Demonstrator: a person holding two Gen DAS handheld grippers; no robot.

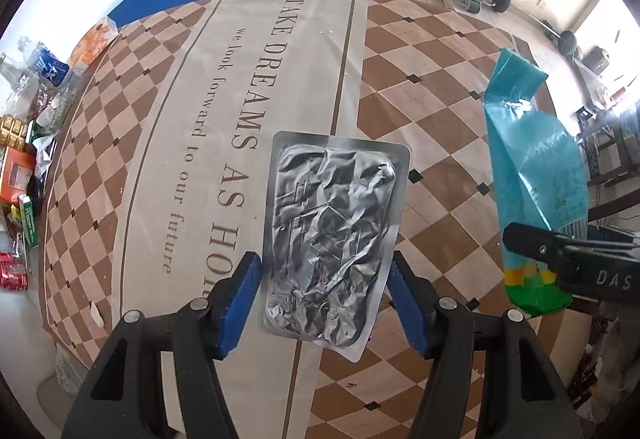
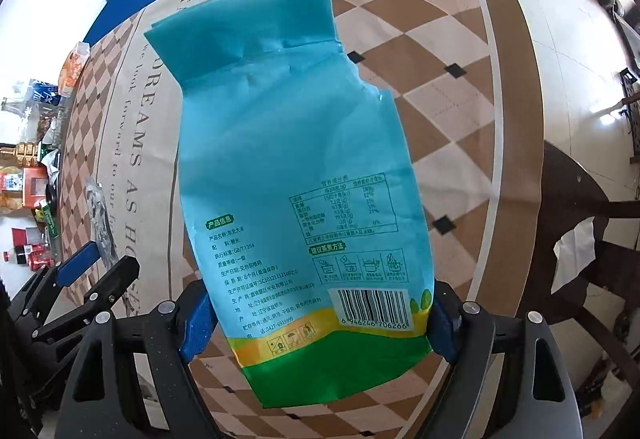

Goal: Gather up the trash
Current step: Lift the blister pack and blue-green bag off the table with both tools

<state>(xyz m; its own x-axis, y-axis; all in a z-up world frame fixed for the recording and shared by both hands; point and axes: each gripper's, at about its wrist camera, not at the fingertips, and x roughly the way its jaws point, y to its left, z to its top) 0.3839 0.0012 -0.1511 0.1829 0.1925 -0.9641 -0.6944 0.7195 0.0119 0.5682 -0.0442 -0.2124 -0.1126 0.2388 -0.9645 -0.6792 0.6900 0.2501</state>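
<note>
Fingers of the right gripper (image 2: 316, 313) clamp wide on a crinkly blue rice bag (image 2: 296, 175) with a green base and barcode, above the checkered cloth (image 1: 420, 87) reading "TAKE DREAMS", while the left gripper (image 1: 324, 279) seemingly pinches a crumpled silver foil pouch (image 1: 332, 239).

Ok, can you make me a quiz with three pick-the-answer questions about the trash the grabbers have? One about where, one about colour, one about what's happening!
1. Where is the pile of other trash?
A. On the floor left of the patterned cloth
B. On the printed words
C. On the barbell

2. What colour is most of the right gripper's bag?
A. Red
B. Light blue
C. Black

3. The silver pouch is:
A. Flat on the cloth
B. Gripped between blue pads
C. Torn in two

Answers:
1 A, trash pile lies beside the cloth.
2 B, bag.
3 B, silver pouch sits in the left gripper; right gripper.
</note>
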